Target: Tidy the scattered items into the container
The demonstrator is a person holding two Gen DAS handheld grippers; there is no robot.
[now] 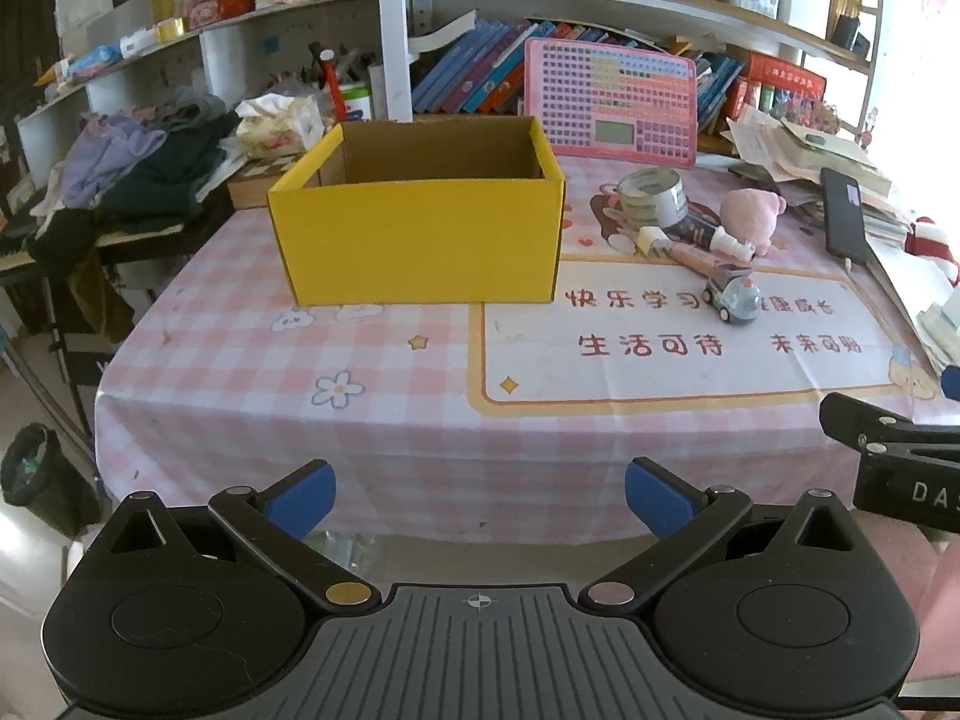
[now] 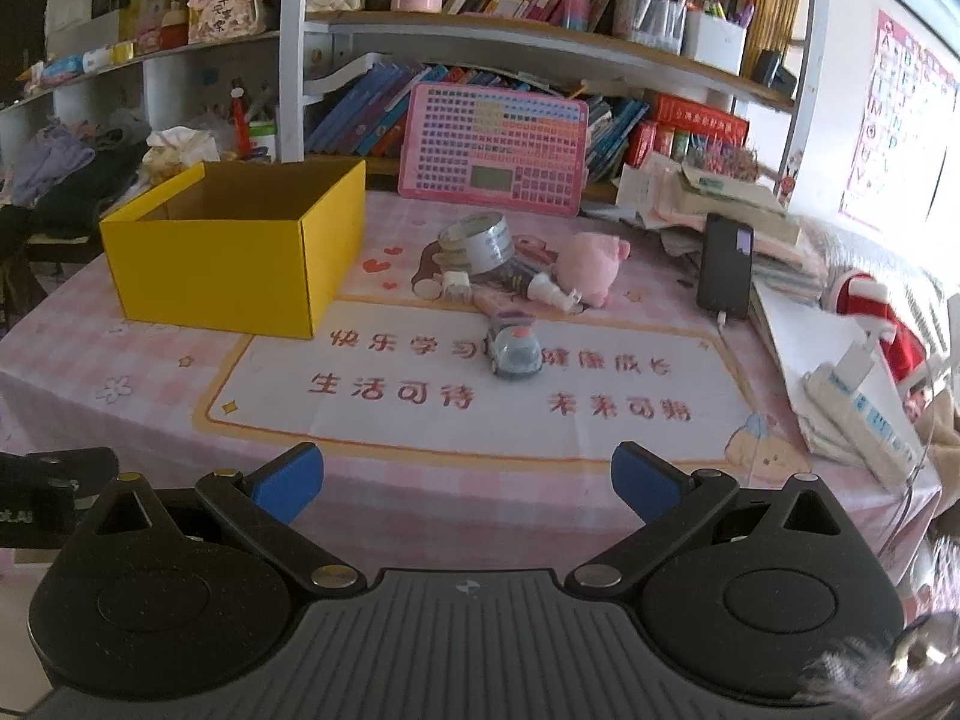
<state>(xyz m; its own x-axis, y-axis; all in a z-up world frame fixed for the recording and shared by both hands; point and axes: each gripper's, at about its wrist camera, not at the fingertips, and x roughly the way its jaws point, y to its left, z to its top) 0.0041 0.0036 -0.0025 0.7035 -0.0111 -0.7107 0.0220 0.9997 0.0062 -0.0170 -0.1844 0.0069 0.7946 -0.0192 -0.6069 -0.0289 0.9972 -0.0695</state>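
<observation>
We hold both claws spread and empty, left gripper (image 1: 480,498), right gripper (image 2: 467,480). Yellow box (image 2: 234,252) open; toy car (image 2: 515,349), tape roll (image 2: 477,243), pink plush (image 2: 591,267) beside it.

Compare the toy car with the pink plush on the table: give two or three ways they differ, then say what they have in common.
The toy car is grey-blue with hard surfaces and wheels; the pink plush is rounded and soft-looking. The toy car stands alone on the white panel of the tablecloth, nearer both grippers; the pink plush lies farther back beside a tube and tape rolls. Both are outside the yellow box.
</observation>
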